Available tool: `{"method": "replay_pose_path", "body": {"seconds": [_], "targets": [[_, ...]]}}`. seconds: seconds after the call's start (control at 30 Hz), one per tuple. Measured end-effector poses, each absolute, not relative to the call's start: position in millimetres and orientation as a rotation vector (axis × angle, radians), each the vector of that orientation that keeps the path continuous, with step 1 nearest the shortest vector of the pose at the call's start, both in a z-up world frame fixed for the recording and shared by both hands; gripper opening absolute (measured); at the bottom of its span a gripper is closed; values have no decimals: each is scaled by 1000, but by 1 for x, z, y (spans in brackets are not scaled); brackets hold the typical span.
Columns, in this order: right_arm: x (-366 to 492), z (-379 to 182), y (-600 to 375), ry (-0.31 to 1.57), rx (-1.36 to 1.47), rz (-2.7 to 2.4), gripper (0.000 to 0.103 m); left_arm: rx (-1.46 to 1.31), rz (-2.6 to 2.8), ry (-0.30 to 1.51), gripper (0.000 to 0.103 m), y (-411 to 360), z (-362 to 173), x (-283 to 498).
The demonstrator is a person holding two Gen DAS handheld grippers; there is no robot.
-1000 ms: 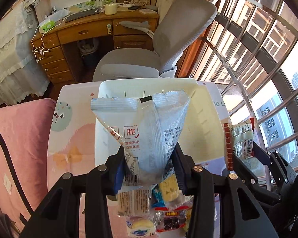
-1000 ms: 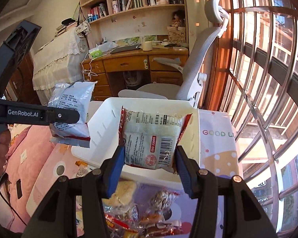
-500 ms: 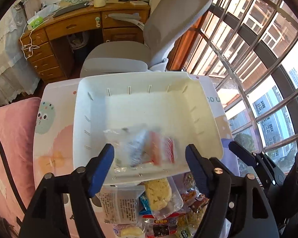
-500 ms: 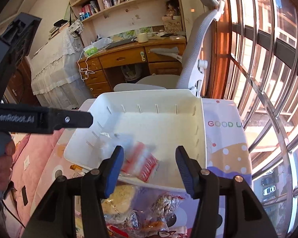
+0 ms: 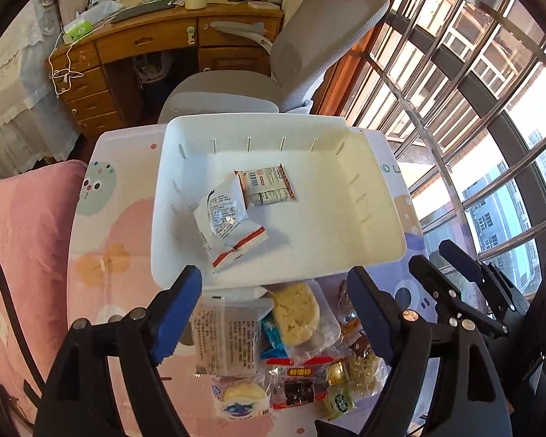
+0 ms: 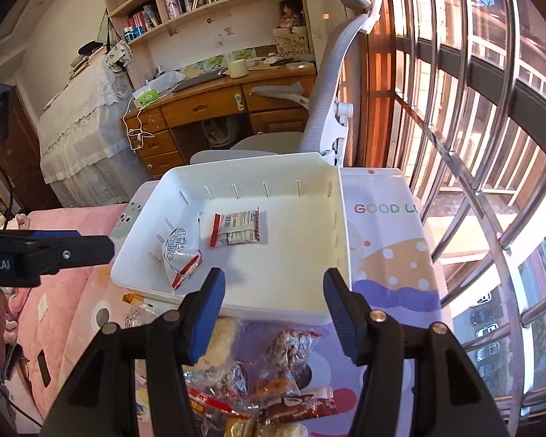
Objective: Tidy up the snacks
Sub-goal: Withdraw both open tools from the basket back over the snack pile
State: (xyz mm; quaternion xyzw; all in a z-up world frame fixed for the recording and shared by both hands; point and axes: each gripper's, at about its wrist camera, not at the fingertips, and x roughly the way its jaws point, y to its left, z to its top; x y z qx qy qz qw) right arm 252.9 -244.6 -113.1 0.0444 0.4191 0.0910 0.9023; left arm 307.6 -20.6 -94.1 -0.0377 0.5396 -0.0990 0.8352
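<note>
A white plastic bin (image 5: 382,218) (image 6: 340,225) stands on the patterned table top. Two snack packets lie inside it: a silver one with a red end (image 5: 225,218) (image 6: 180,251) and a flat red-edged one (image 5: 267,185) (image 6: 236,231). They touch at one corner. My left gripper (image 5: 273,284) hovers over the bin's near rim, its jaws opening with nothing between them. My right gripper (image 6: 273,280) is open and empty above the same rim. A pile of loose wrapped snacks (image 5: 295,346) (image 6: 258,382) lies on the table below both grippers.
The patterned table top (image 5: 109,236) borders pink bedding (image 5: 18,236) on the left. A grey office chair (image 5: 309,47) and a wooden desk (image 5: 145,40) stand beyond the bin. Barred windows (image 5: 455,73) run along the right. The left gripper's arm (image 6: 54,255) crosses the right wrist view.
Both grippers let go of their packets, which dropped into the bin and now lie on its floor. Both sets of jaws spread wider, the left far more.
</note>
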Motion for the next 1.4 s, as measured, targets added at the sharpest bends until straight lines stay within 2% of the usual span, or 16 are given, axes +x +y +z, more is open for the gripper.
{"method": "replay_pose_path", "body": {"seconds": [0.6,0.83,1.0,1.17,1.4], "targets": [[152,-89,-205,852,155,21,58,-63,-303,1080,84,55,-68,192],[107,-84,-185,827,189,-61,61,-19,-363,1082,91,78,-70,157],[78,-89,-173,831,208,-115,62,45,-392,1091,92,86,-75,143],[56,-102,-164,859,225,-151,62,111,-419,1113,98,88,-83,134],[36,-126,-163,914,239,-183,62,142,-437,1197,98,83,-110,135]]}}
